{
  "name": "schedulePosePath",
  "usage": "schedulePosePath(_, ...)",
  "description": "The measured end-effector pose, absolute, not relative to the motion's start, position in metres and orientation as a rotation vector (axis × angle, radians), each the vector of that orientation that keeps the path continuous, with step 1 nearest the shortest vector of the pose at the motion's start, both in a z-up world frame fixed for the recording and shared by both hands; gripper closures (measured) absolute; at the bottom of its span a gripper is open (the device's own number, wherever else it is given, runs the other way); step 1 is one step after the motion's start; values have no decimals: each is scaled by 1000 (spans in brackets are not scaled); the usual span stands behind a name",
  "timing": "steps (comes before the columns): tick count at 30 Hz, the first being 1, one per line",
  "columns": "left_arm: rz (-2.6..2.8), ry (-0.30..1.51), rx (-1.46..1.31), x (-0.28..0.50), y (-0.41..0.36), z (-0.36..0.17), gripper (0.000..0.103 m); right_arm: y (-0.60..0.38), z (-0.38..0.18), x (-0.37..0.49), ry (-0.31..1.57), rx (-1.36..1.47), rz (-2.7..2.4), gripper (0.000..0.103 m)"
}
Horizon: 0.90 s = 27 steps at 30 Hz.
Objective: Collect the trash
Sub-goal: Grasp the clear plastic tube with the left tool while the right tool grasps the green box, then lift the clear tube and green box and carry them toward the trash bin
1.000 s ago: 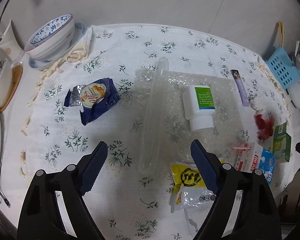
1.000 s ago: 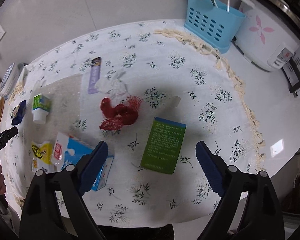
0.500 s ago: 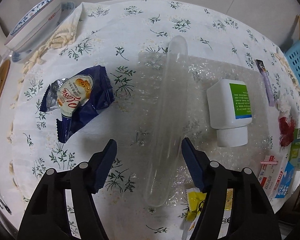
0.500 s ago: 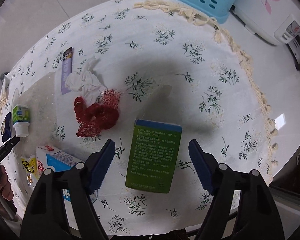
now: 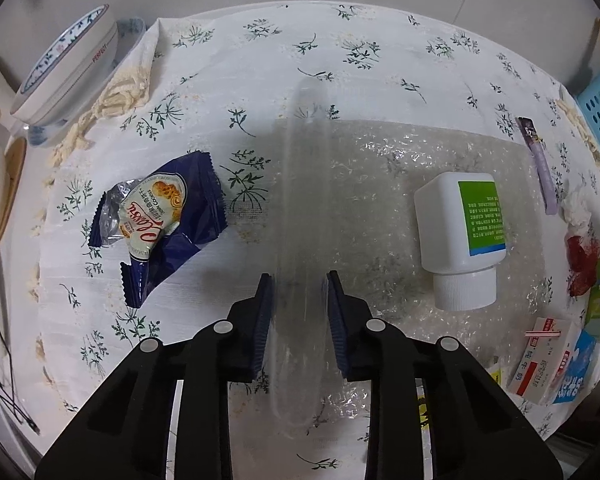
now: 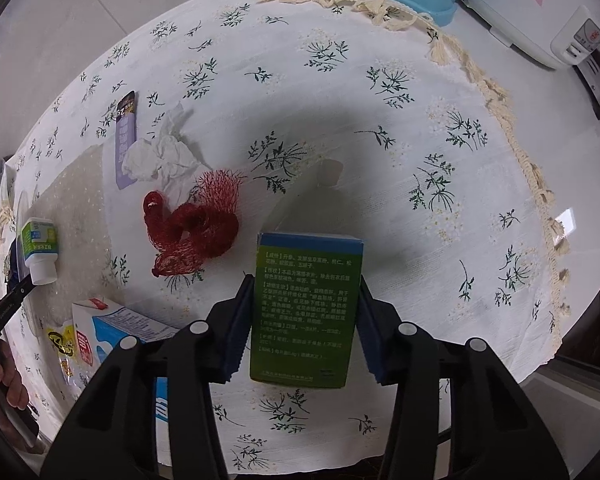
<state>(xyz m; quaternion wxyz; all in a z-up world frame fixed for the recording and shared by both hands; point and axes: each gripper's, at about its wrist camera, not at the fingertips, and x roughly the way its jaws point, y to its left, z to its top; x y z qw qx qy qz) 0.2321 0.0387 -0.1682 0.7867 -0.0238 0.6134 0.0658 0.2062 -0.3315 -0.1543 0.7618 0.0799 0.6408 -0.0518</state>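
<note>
Two pieces are being gripped, none yet collected: left gripper (image 5: 299,284) closing around the long clear plastic tube (image 5: 302,216), right gripper (image 6: 306,286) closing onto the green cardboard box (image 6: 306,312), both lying on the floral-clothed table (image 6: 400,128) among remaining litter.

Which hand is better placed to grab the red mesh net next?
Right. The red mesh net lies just beside the right gripper, whose jaws have been closing around the green box. From the left gripper, straddling the clear tube, it sits far off.
</note>
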Motion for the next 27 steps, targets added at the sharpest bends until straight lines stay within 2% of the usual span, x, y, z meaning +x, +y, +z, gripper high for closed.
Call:
schedulePosePath(14,115,1217,-64,191,44,-119,77,-327,-116,184,1285,146,-105,58)
schedulePosePath(27,167,1160,-108,187,60,-120,79,-312,-100,164,1245,123,-100,58)
